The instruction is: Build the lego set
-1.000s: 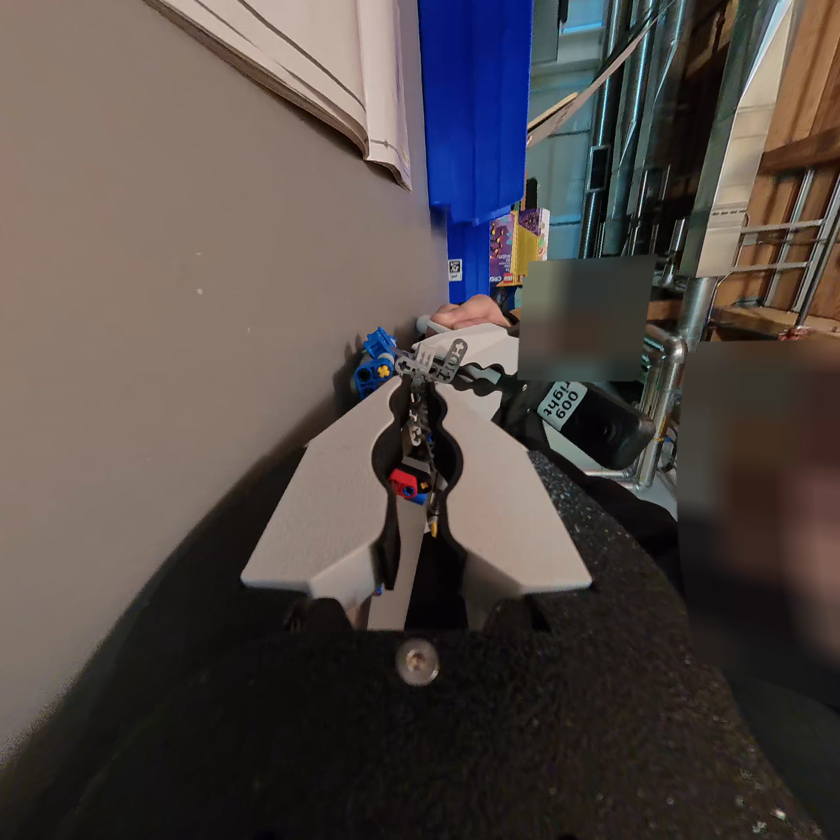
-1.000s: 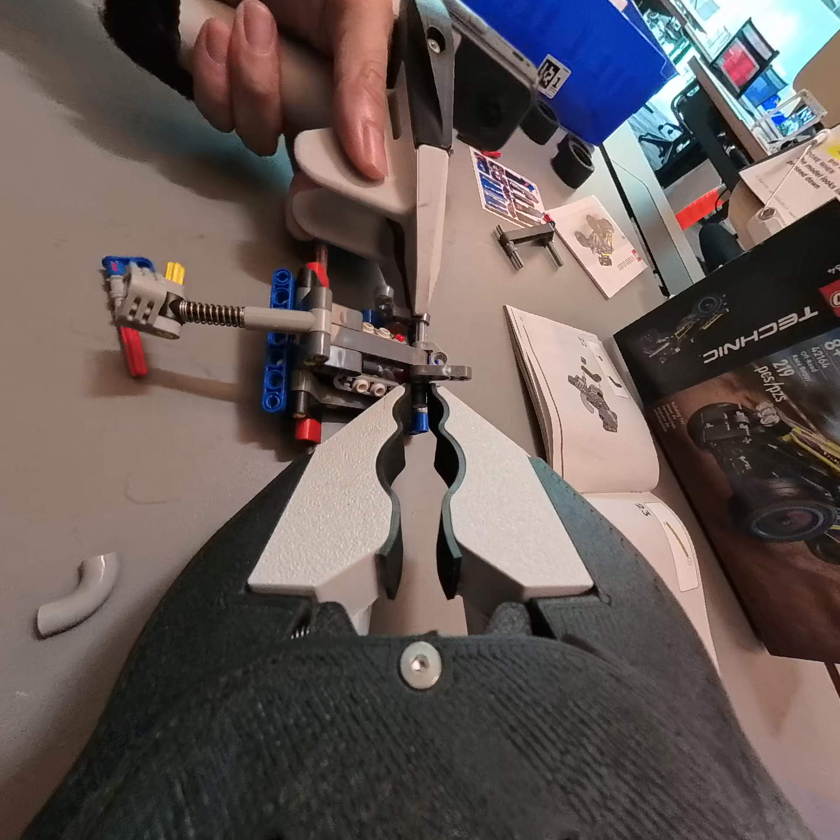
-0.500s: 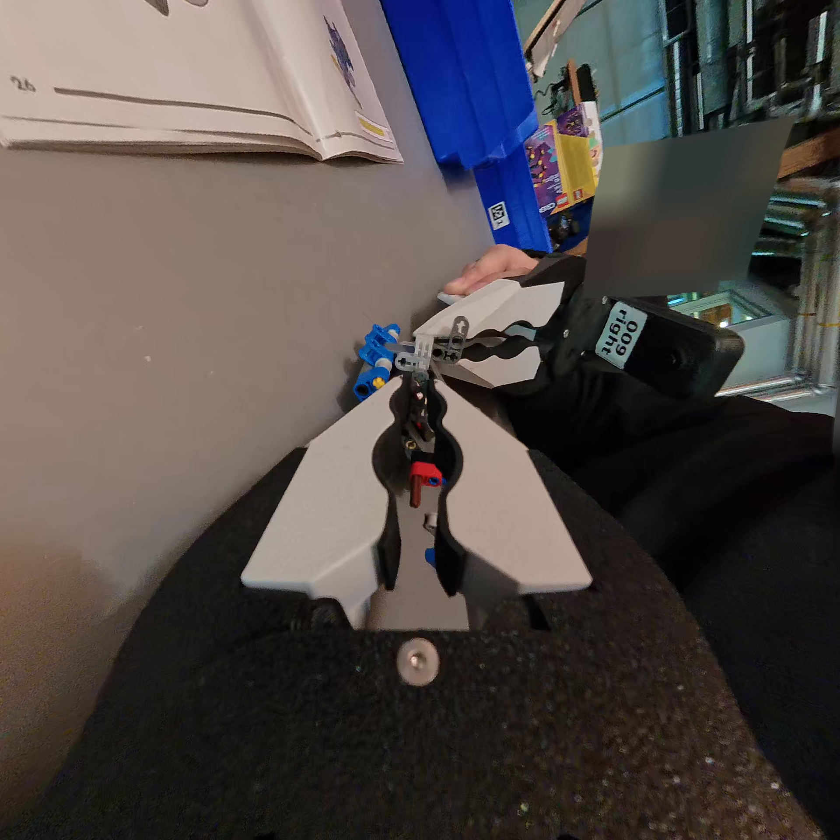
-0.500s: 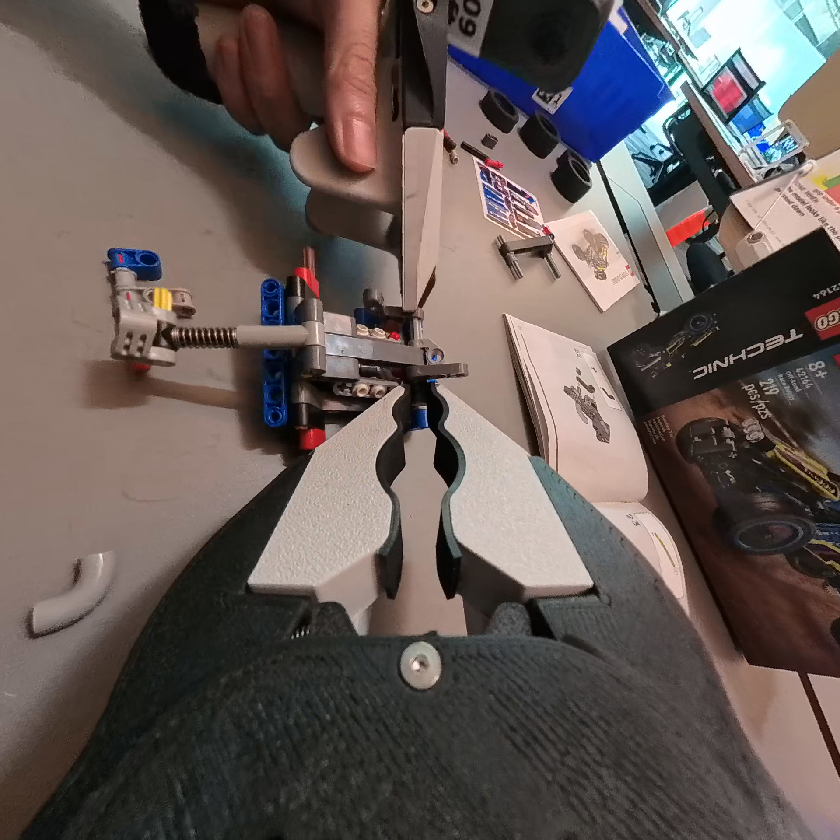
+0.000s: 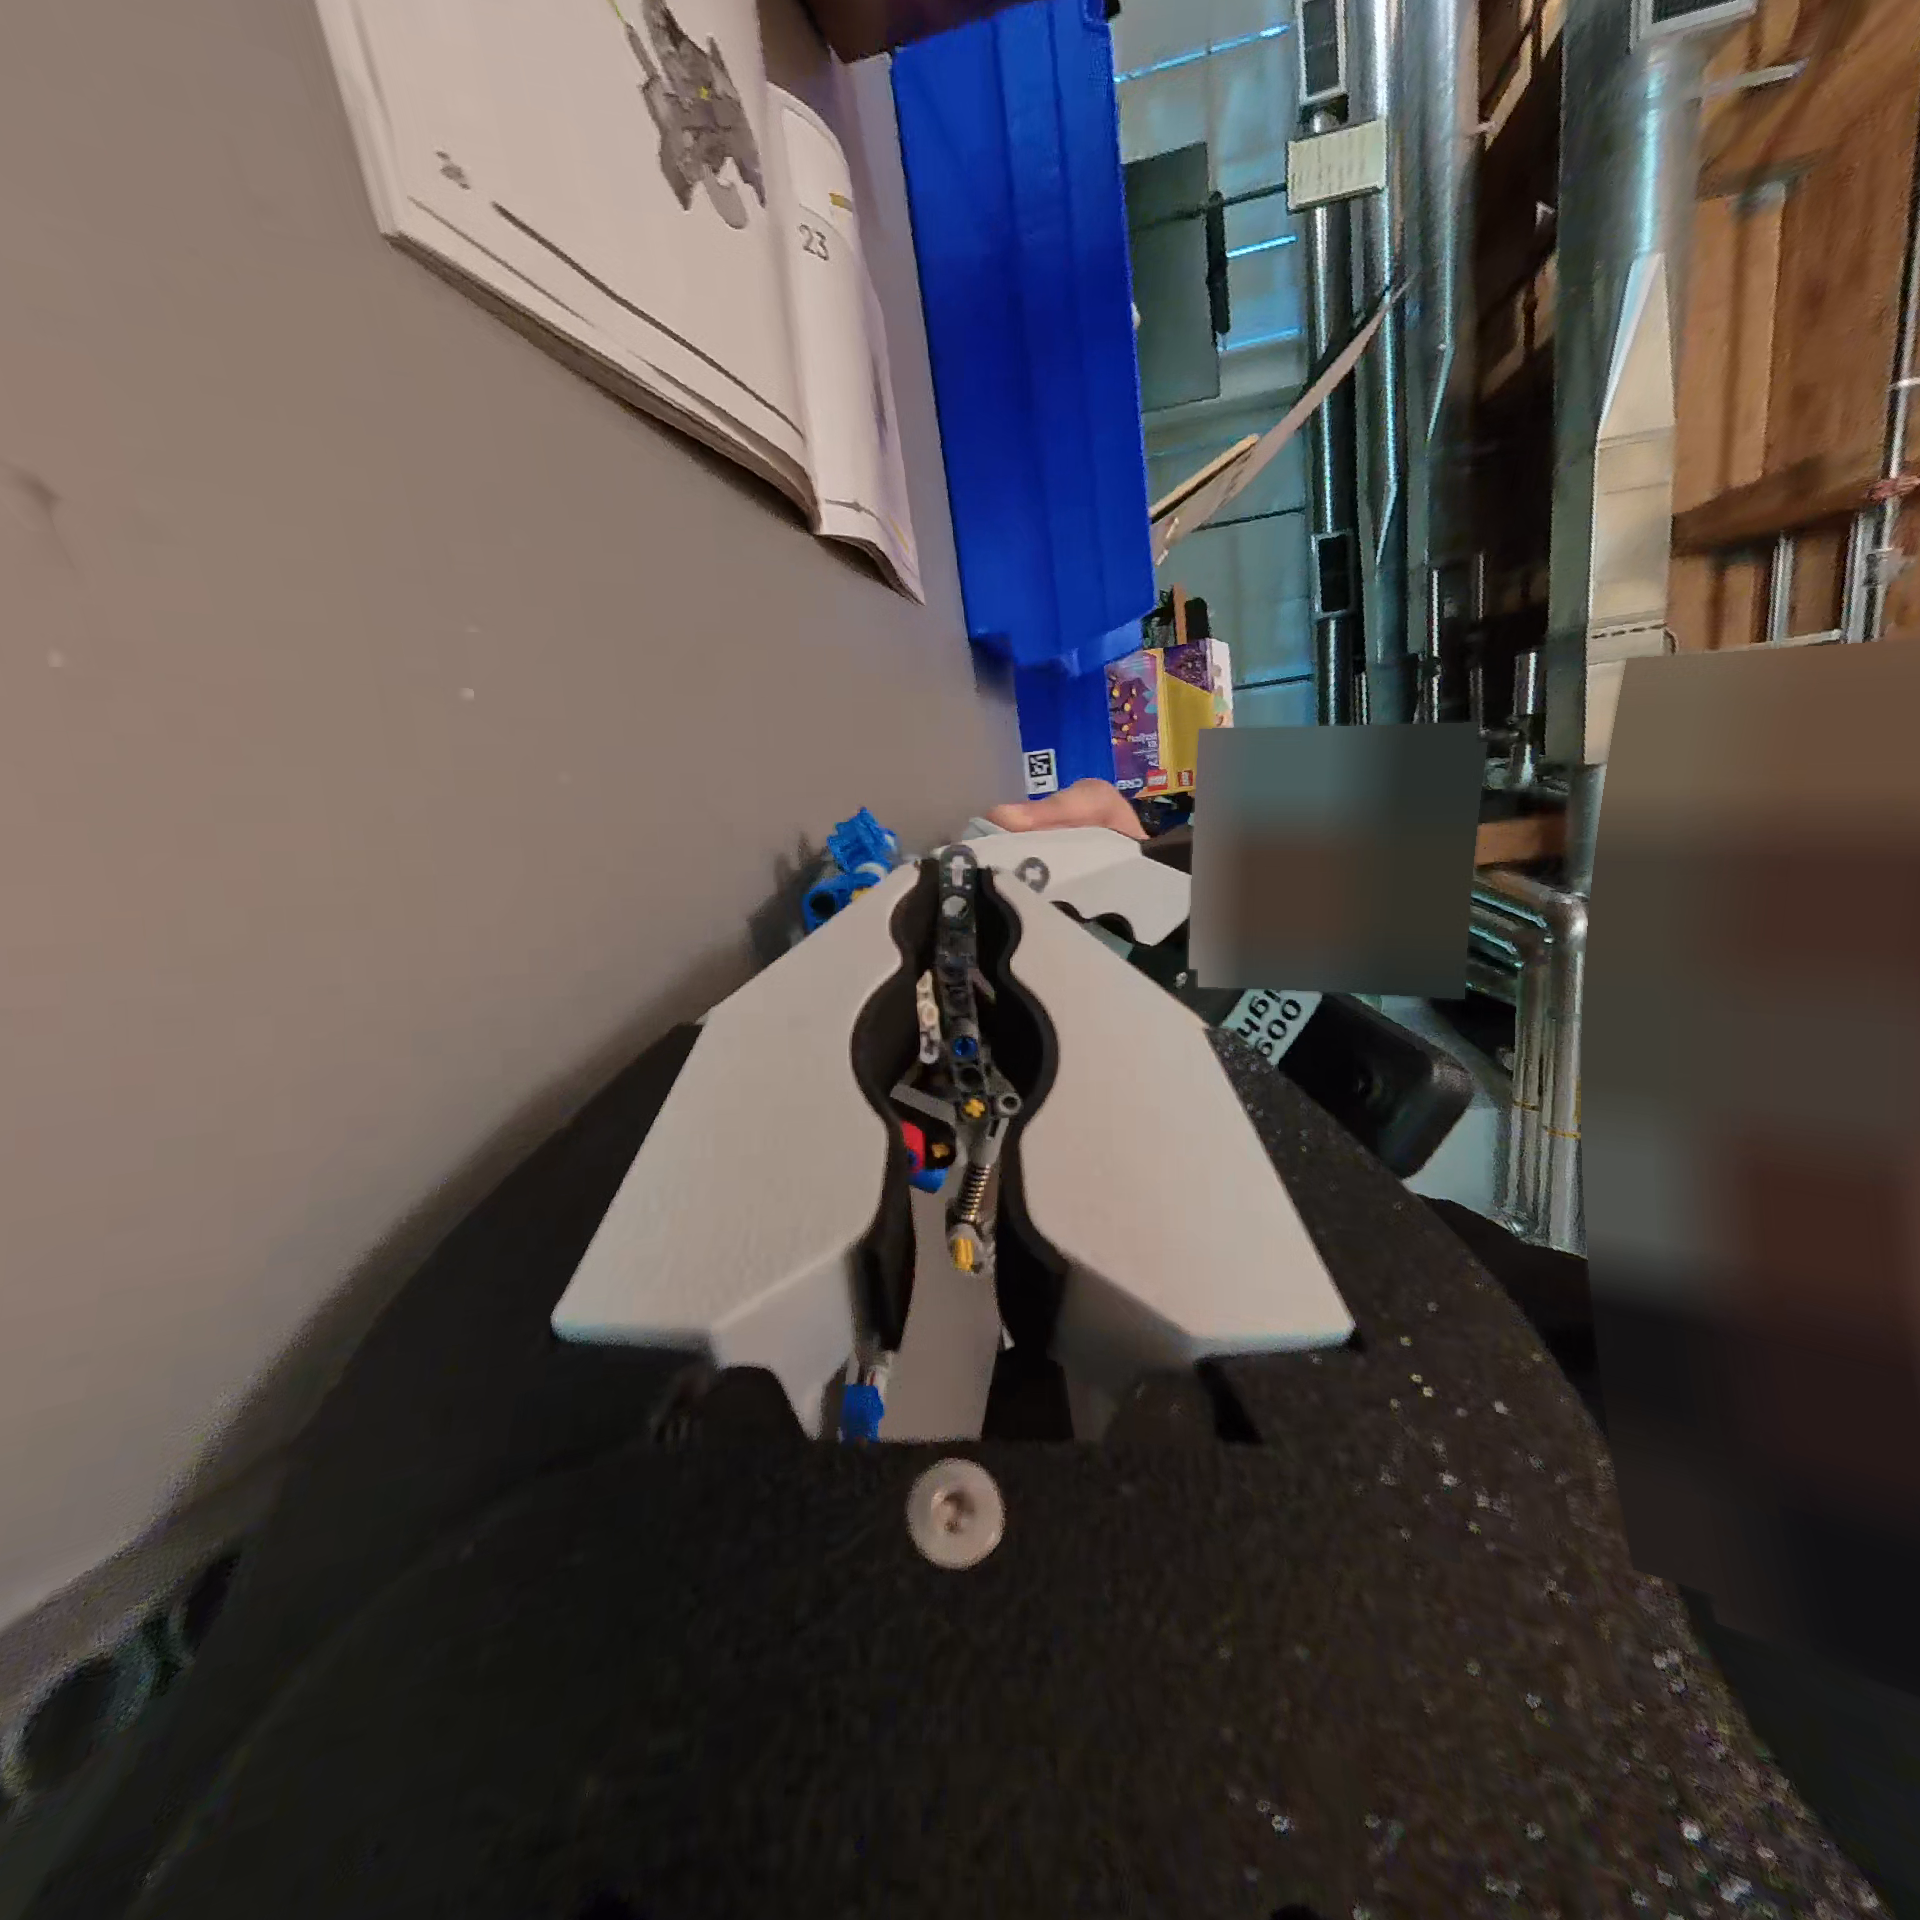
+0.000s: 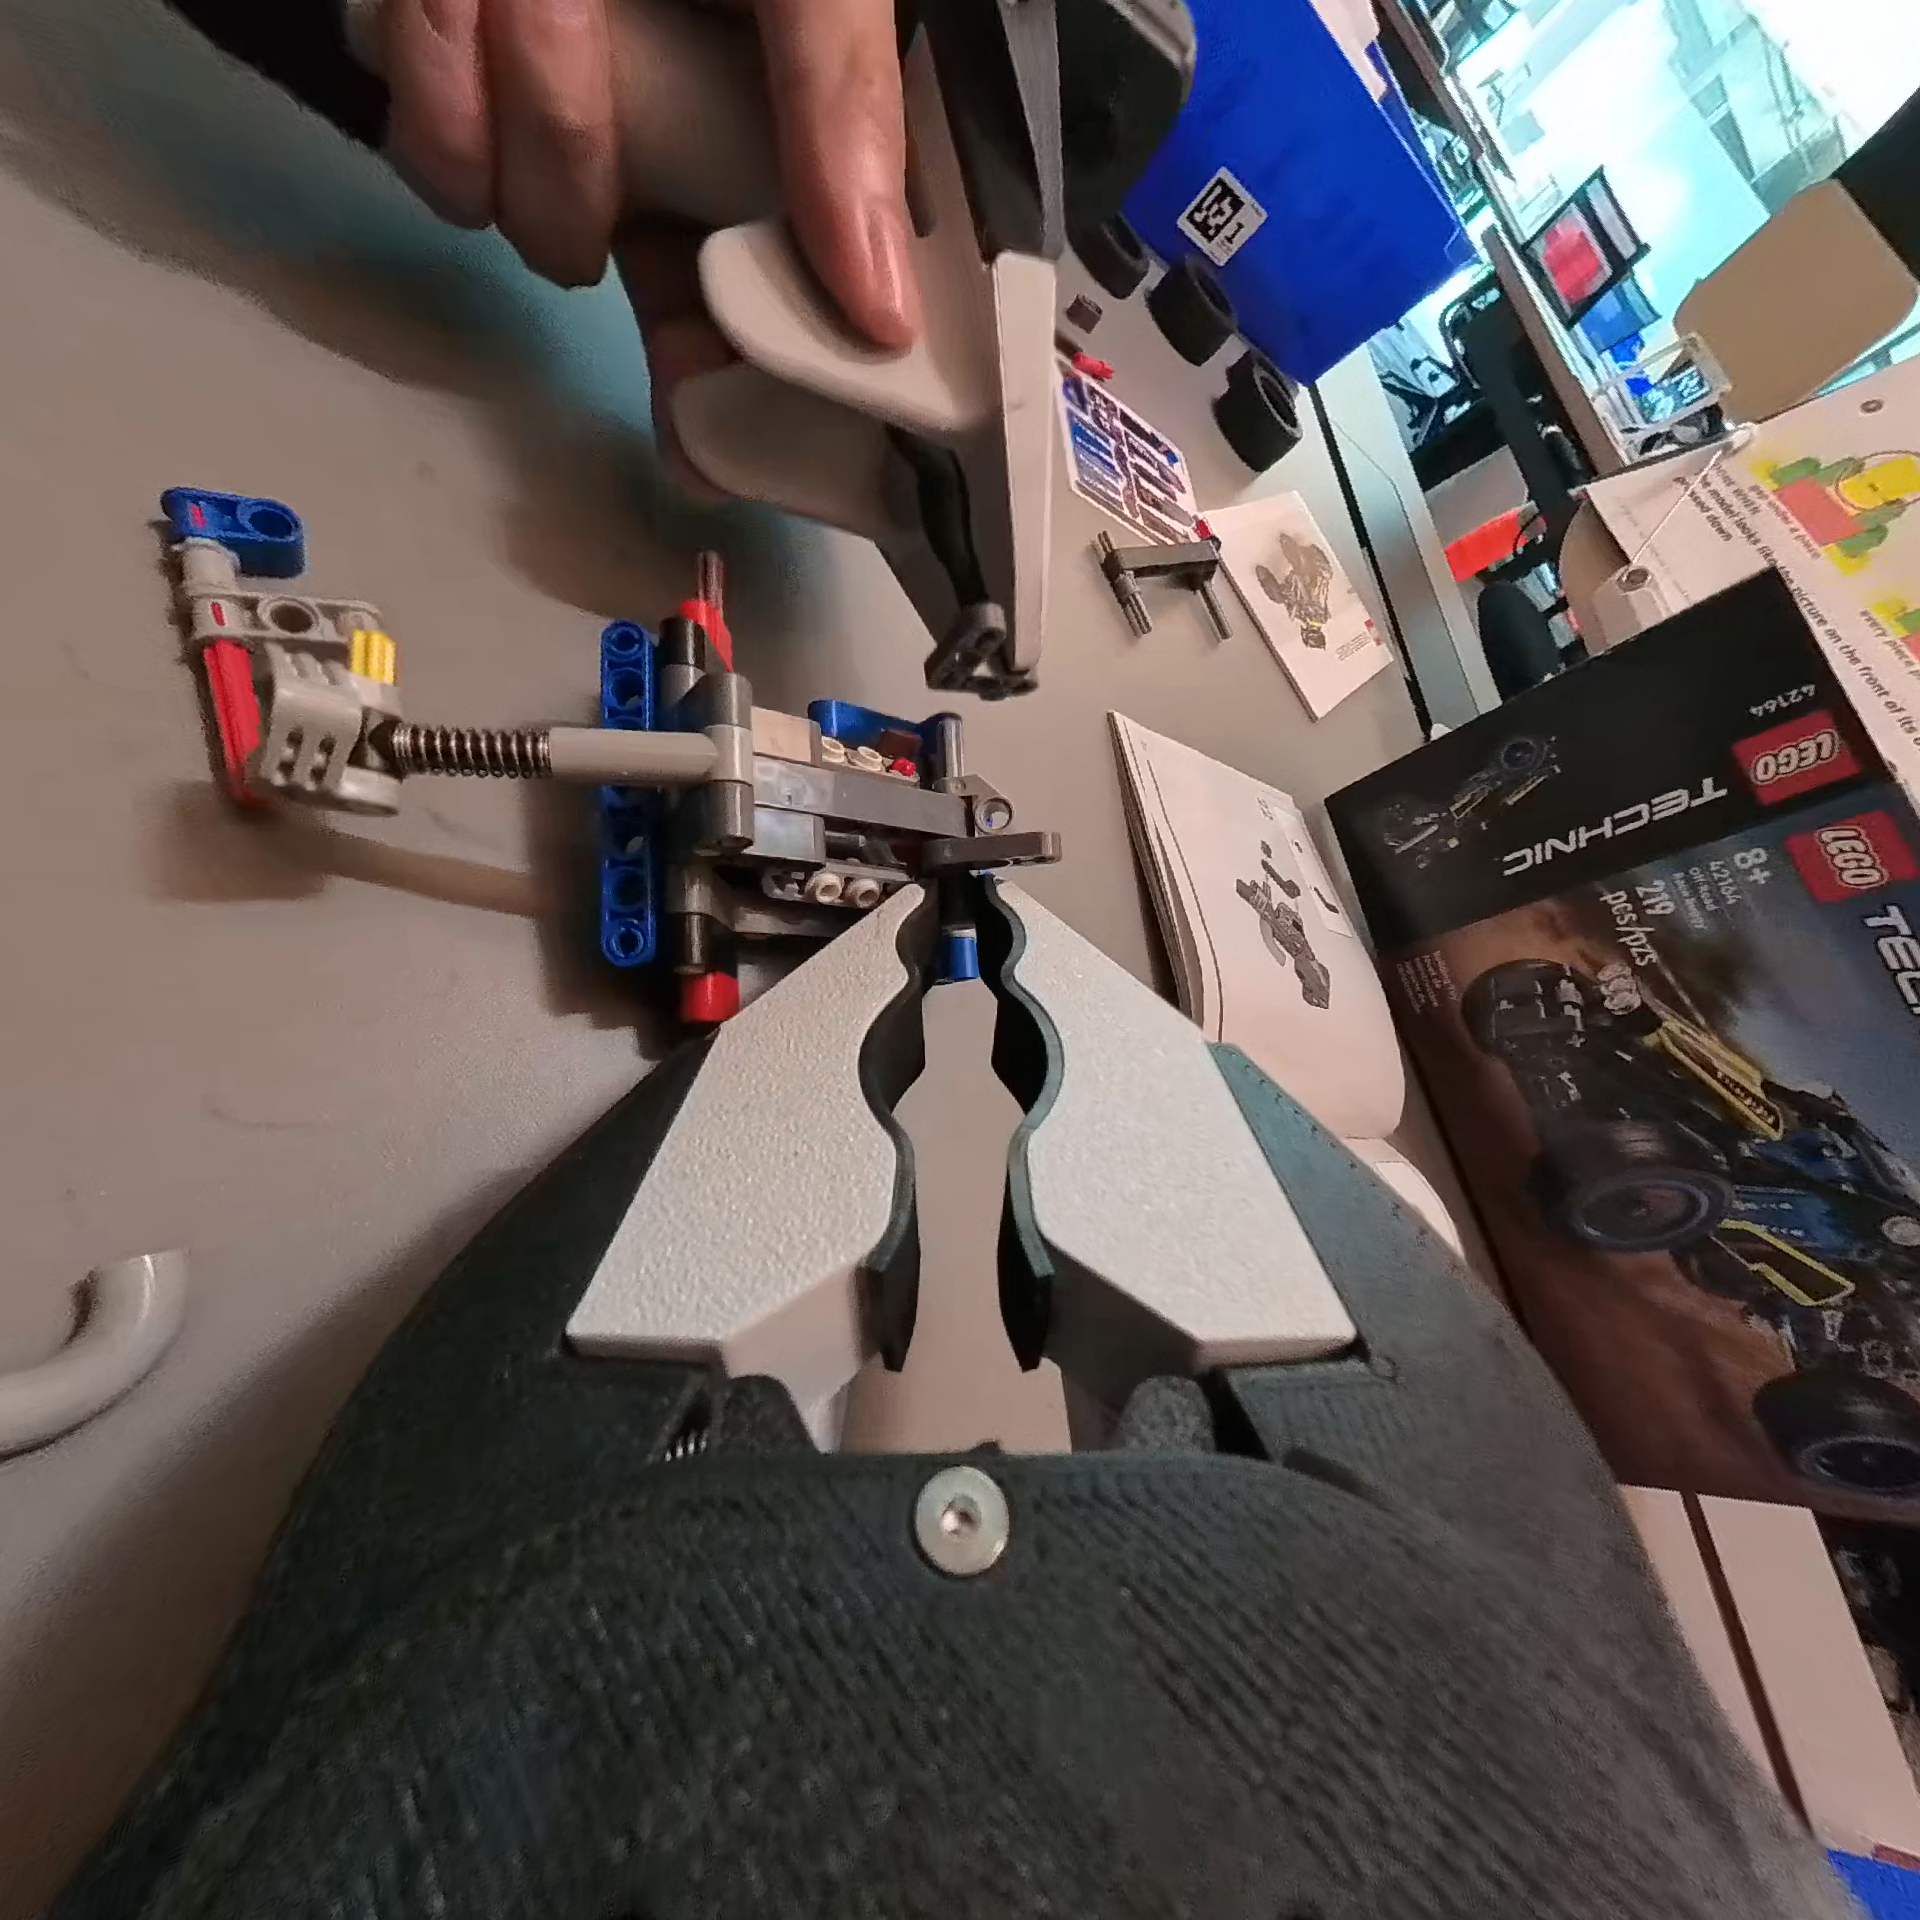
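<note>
A toy-brick assembly [image 6: 790, 800] with blue beams, red pins and a spring shock absorber [image 6: 468, 748] lies on the grey table [image 6: 312, 1091]. My right gripper [image 6: 956, 904] is shut on a blue and black pin [image 6: 956, 935] at the assembly's near end. My left gripper [image 6: 997, 655], held by a hand [image 6: 727, 135], hangs just above the assembly, shut on a small dark brick piece [image 6: 971, 665]. In the left wrist view my left gripper [image 5: 957, 883] is nearly closed; the assembly [image 5: 961, 1049] shows through the gap between its fingers, and the right gripper [image 5: 1101, 883] lies just beyond.
An open instruction booklet [image 6: 1247, 914] and the toy's box [image 6: 1662, 987] lie to the right. A blue bin [image 6: 1299, 156], black wheels [image 6: 1195, 312], a sticker sheet [image 6: 1127, 457] and a dark grey frame piece [image 6: 1164, 566] lie farther back. A white curved piece [image 6: 83, 1340] lies at the left. Tip to tip, the grippers are about 4 centimeters apart.
My left gripper has lifted up off the assembly, with a small dark piece in its tips. My right gripper keeps its hold on the pin; the assembly has turned slightly.
</note>
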`<state>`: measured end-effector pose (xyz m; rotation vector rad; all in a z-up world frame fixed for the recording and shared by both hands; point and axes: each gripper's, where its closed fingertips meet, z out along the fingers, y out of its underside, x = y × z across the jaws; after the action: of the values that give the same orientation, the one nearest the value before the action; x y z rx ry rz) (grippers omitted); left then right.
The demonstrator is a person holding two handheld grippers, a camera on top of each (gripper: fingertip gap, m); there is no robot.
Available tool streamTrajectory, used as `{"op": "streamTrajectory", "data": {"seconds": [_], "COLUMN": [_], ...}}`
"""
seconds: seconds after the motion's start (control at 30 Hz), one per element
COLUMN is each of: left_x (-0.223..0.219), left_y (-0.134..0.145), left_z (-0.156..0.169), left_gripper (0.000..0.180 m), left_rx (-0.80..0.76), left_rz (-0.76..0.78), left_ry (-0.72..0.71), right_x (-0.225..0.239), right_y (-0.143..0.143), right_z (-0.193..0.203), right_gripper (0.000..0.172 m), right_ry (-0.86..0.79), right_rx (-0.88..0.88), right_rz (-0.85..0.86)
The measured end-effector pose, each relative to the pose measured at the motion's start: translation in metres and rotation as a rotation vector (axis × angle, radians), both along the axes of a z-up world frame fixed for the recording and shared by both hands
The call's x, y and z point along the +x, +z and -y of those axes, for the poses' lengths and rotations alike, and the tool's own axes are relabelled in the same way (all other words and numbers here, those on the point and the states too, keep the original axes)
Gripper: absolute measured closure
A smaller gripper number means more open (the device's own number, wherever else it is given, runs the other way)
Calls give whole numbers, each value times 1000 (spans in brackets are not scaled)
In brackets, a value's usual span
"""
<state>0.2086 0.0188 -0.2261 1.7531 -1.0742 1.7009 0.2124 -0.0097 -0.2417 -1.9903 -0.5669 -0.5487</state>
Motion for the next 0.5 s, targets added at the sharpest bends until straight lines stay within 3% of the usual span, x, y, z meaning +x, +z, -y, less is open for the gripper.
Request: {"op": "streamTrajectory", "data": {"seconds": [0.23, 0.3, 0.5], "left_x": [4, 6, 7], "left_y": [0, 8, 41], "left_z": [1, 1, 5], "left_gripper": [177, 177, 177], "left_rx": [51, 113, 702], "left_rz": [65, 196, 800], "left_ry": [-15, -36, -121], "right_x": [0, 0, 0], "right_y": [0, -1, 0], "right_z": [0, 0, 0], "right_gripper": [168, 168, 168], "right_ry": [0, 0, 10], "right_rx": [-2, -3, 5], "right_rz": [8, 7, -12]}}
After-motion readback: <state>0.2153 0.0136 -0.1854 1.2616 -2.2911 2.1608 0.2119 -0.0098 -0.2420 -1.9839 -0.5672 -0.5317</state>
